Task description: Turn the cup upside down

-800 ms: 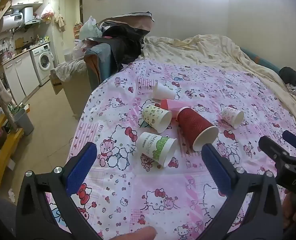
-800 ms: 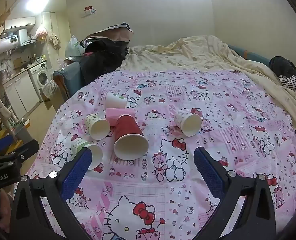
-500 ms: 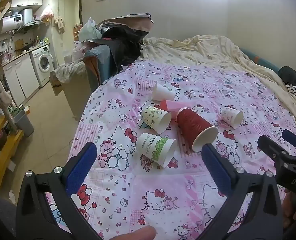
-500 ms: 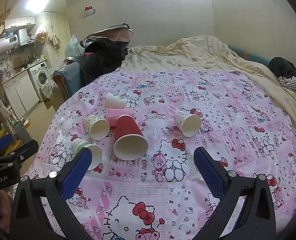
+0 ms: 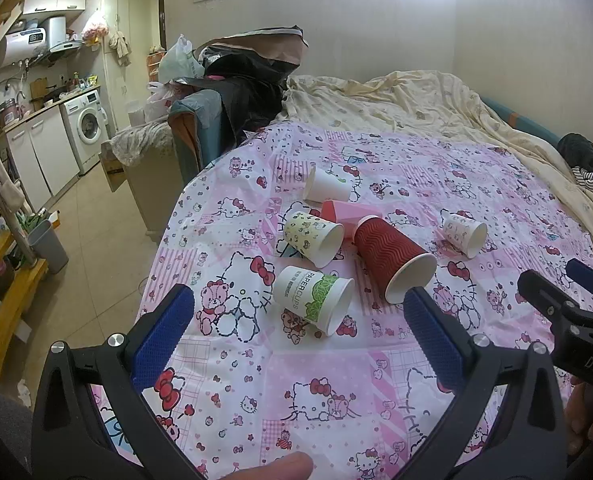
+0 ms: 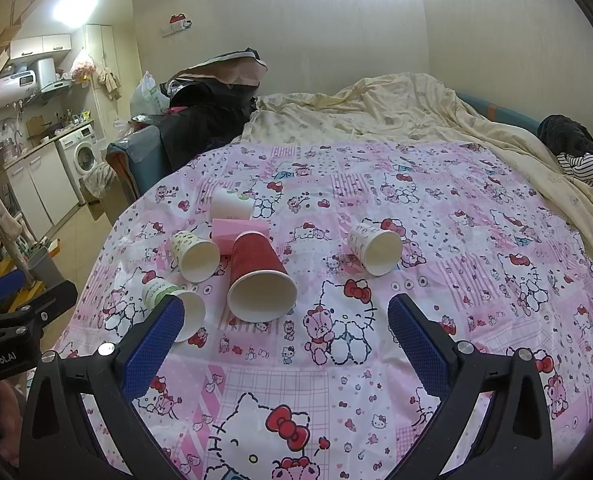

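Several paper cups lie on their sides on the pink Hello Kitty cloth [image 5: 316, 380]. A red ribbed cup [image 5: 392, 256] [image 6: 258, 276] lies in the middle. A white cup with a green band [image 5: 316, 300] [image 6: 172, 300] lies nearest my left gripper. A cream patterned cup [image 5: 312, 236] [image 6: 194, 256], a pink cup [image 5: 348, 216] [image 6: 232, 232], a plain white cup [image 5: 326, 190] [image 6: 230, 208] and a small white cup [image 5: 462, 234] [image 6: 374, 250] lie around it. My left gripper [image 5: 296, 328] is open and empty, short of the green-banded cup. My right gripper [image 6: 286, 328] is open and empty, short of the red cup.
A beige blanket [image 5: 416, 104] covers the far part of the bed. A dark pile of bags and a chair [image 5: 232, 96] stand at the far left edge. A kitchen with a washing machine [image 5: 86, 128] and bare floor lie to the left. Dark clothes [image 6: 572, 148] lie at far right.
Both grippers have drifted very slightly; the cups have not moved and both grippers stay open.
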Demonstrator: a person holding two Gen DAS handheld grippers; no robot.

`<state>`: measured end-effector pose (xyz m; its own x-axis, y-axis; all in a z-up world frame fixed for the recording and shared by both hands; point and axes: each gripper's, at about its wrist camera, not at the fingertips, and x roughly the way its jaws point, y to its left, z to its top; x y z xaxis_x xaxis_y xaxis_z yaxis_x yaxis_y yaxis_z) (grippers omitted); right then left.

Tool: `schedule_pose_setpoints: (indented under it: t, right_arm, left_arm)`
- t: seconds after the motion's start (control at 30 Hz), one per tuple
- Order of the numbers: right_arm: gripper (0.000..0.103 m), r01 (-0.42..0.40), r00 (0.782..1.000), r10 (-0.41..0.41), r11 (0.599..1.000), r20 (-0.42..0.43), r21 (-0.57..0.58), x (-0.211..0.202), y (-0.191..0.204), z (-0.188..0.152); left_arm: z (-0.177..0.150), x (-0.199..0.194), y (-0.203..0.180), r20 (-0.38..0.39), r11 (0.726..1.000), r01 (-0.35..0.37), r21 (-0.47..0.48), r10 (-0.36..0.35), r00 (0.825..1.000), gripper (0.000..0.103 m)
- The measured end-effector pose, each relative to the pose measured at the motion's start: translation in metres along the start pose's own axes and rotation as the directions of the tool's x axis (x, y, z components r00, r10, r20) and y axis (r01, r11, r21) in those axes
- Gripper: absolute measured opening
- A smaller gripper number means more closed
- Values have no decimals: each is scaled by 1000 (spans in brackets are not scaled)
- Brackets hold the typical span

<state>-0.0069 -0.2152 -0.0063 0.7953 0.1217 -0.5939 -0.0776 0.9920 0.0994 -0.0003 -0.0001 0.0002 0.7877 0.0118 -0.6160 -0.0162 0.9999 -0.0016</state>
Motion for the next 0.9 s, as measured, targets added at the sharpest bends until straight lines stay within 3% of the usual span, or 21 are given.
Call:
schedule_pose_setpoints:
  t: [0.9]
  right_arm:
    - [103,-7,1000,7,1000,0,9,0,0,-1]
  left_arm:
    - [0,0,0,1,1000,-1,2,1,1000,103]
